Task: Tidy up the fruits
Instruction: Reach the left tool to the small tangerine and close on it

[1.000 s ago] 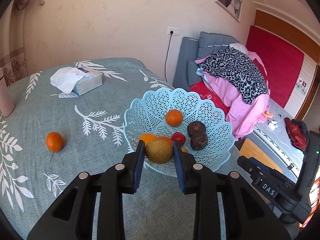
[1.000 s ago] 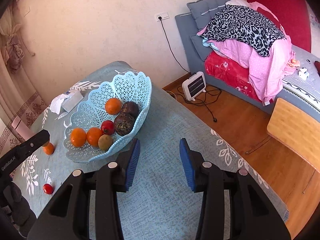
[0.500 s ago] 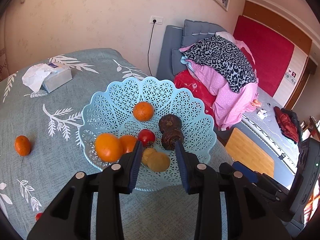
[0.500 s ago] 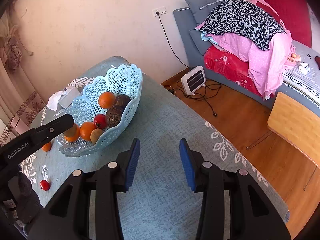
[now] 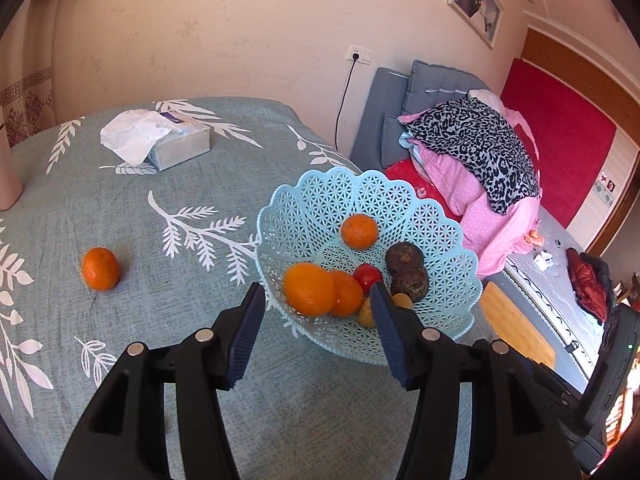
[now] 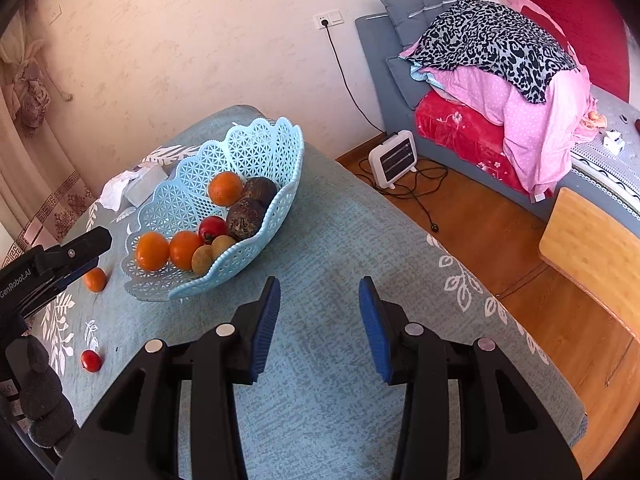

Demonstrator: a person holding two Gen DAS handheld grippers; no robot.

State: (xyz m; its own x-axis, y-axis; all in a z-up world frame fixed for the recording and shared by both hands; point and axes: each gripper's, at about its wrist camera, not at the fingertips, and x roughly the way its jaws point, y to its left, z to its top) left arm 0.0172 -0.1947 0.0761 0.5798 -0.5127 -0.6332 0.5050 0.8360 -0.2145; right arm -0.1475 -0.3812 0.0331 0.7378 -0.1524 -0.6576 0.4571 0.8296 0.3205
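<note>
A light-blue lattice basket [image 5: 332, 200] stands on the teal leaf-print tablecloth. It holds three oranges, a red tomato [image 5: 368, 274], two dark round fruits [image 5: 404, 256] and two brownish fruits [image 5: 366, 315] at its near rim. My left gripper [image 5: 317, 296] hovers just short of that rim. Its jaws are opening and nothing is between them. A loose orange [image 5: 100, 269] lies on the cloth to the left. In the right wrist view the basket [image 6: 256, 148] sits at the left, with the loose orange [image 6: 96, 279] and a small red tomato [image 6: 91, 361] beyond. My right gripper [image 6: 320, 292] hangs open and empty over bare cloth.
A tissue box [image 5: 176, 144] sits at the table's far side, with a pink object [image 5: 8, 176] at the left edge. The table's right edge drops to a wooden floor holding a white heater [image 6: 394, 160], a wooden seat [image 6: 592, 248] and a bed piled with bedding.
A second ago my left gripper was shut on a brownish fruit above the basket rim. It has let the fruit go into the basket, opened wider and drawn back. The right gripper stayed put.
</note>
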